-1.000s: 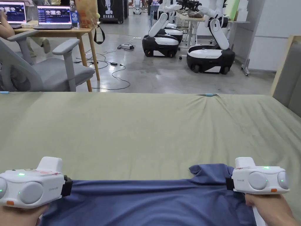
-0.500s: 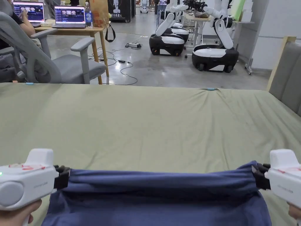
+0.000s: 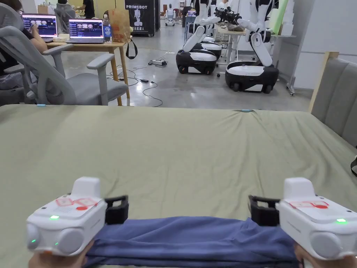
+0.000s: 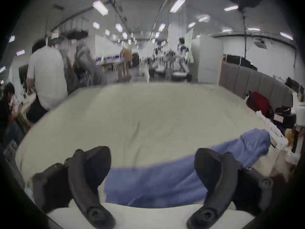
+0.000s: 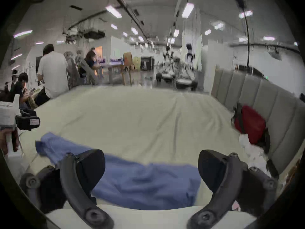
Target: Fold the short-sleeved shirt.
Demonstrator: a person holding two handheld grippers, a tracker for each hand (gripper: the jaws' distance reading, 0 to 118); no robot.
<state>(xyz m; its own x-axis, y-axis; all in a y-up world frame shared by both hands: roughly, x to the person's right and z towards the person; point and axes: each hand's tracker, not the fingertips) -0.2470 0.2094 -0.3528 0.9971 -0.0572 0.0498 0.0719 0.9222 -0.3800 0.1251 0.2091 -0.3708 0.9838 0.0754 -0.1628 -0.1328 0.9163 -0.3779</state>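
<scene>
Head view shows both tongs, left (image 3: pixel 116 209) and right (image 3: pixel 259 210), spread open over the blue shirt (image 3: pixel 190 239) lying bunched at the bed's (image 3: pixel 181 153) near edge, so each should grip a corner evenly before folding.

Both tools let go of the shirt

A second earlier the left tool (image 3: pixel 116 209) and right tool (image 3: pixel 259 210) were clamped on the shirt (image 3: pixel 190 239) and stretched it taut above the bed (image 3: pixel 181 150). By now their jaws had spread wide, the shirt lay slack on the bed between them, and both tools had moved inward, closer together.
</scene>
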